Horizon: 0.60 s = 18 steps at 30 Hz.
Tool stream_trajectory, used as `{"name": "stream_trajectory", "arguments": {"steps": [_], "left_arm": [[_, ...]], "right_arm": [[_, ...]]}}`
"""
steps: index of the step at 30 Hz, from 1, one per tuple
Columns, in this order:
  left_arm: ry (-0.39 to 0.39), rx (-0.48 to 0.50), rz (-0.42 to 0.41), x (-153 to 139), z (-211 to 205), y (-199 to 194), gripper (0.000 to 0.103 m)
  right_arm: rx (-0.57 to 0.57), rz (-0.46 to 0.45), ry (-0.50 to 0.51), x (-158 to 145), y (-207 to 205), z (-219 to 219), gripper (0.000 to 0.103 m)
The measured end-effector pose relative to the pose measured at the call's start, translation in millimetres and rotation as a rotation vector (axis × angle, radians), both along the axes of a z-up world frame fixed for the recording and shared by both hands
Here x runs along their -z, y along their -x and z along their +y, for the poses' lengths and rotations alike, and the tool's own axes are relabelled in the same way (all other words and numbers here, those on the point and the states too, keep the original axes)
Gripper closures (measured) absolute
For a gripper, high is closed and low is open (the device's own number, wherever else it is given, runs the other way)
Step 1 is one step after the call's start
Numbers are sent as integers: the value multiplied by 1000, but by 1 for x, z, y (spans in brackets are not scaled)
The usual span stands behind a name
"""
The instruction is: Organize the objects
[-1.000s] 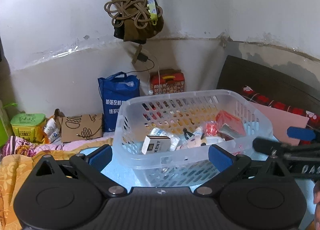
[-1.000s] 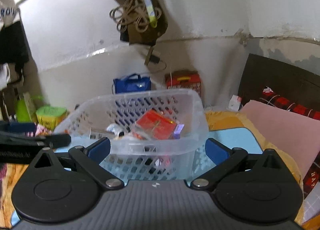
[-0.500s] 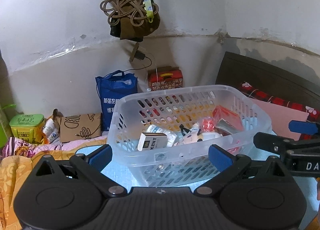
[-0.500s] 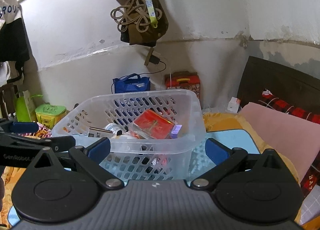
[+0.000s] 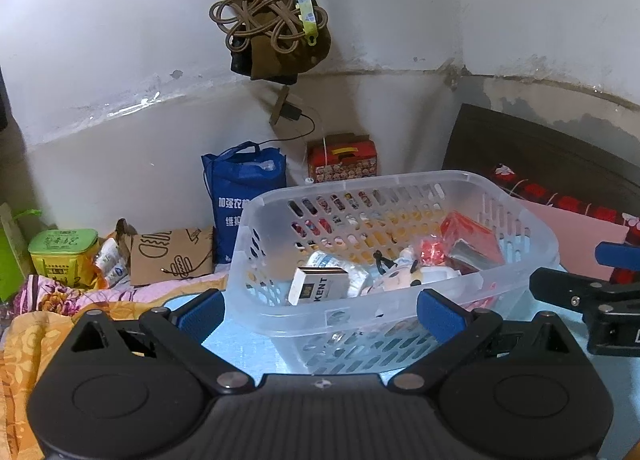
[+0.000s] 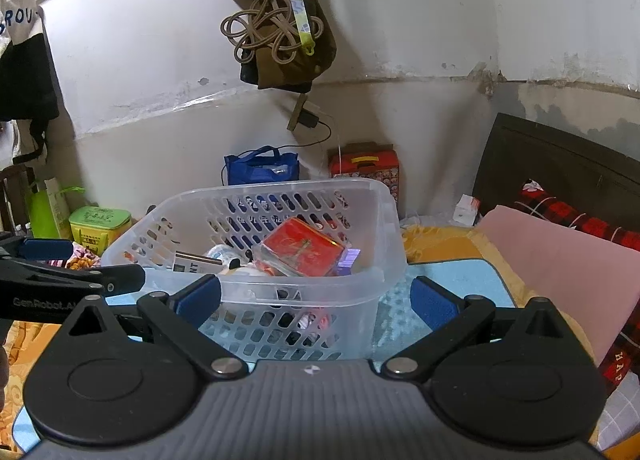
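Observation:
A clear perforated plastic basket [image 5: 532,256] stands on a light blue mat [image 5: 240,352]; it also shows in the right wrist view [image 6: 384,219]. Inside lie a white KENT box [image 5: 318,286], a red box [image 5: 472,236], which also shows in the right wrist view [image 6: 304,248], a small white figure [image 5: 396,280] and other small items. My left gripper [image 5: 320,312] is open and empty just in front of the basket. My right gripper [image 6: 316,298] is open and empty, at the basket's near wall.
A blue bag [image 5: 244,195], a red patterned box [image 5: 342,161], a cardboard bag [image 5: 172,256] and a green tin [image 5: 64,250] stand along the wall. A pink pillow [image 6: 560,260] and dark headboard [image 6: 560,167] lie to the right. Cords and bags hang above [image 5: 272,19].
Both grippers have drawn back and lifted slightly; the basket sits a little lower and farther in both views. Both stay open and empty.

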<state>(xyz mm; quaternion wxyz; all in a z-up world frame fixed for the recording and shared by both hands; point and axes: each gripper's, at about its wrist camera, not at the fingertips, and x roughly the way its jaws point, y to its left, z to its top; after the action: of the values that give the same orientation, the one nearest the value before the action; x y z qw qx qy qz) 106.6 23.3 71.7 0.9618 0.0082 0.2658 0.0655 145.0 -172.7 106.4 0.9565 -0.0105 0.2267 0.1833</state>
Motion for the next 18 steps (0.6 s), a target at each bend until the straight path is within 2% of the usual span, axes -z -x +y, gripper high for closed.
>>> {"name": "stream_trajectory", "arguments": {"steps": [18], "left_arm": [[-13,-1,16,1,0,0,0]], "right_arm": [[-14,-2,15,1,0,3,0]]}}
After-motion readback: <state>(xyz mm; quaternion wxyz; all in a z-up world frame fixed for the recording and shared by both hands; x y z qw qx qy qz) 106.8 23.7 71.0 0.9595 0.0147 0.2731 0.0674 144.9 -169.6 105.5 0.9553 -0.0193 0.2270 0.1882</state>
